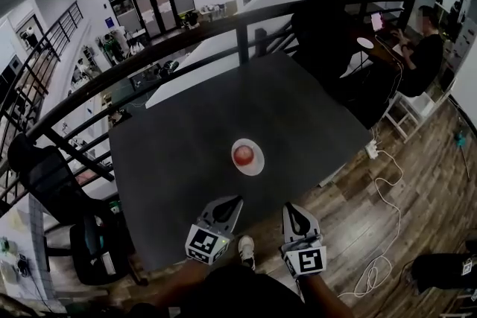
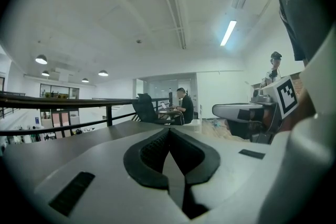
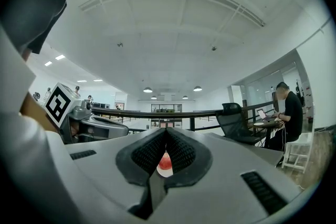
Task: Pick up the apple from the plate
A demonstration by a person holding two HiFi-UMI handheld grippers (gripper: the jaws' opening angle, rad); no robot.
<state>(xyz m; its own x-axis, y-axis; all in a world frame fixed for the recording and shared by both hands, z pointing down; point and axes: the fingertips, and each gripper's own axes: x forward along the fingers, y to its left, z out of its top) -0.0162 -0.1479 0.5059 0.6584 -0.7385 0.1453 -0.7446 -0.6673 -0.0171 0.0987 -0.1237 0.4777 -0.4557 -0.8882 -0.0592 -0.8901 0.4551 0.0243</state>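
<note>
Apple (image 1: pixel 243 155) lies on the plate (image 1: pixel 256 166), well ahead of the right tool (image 1: pixel 293 209).

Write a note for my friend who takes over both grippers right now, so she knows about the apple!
Left gripper: jaws together, empty, above the near edge of the dark grey table.
Right gripper: jaws together, empty, aimed at the red round apple.
Things: the apple sits on a small white round plate, mid-table, ahead of both grippers, untouched.
Done: nothing picked up yet.
Left to do: open a gripper, reach the apple, close on it, lift it off the plate.
</note>
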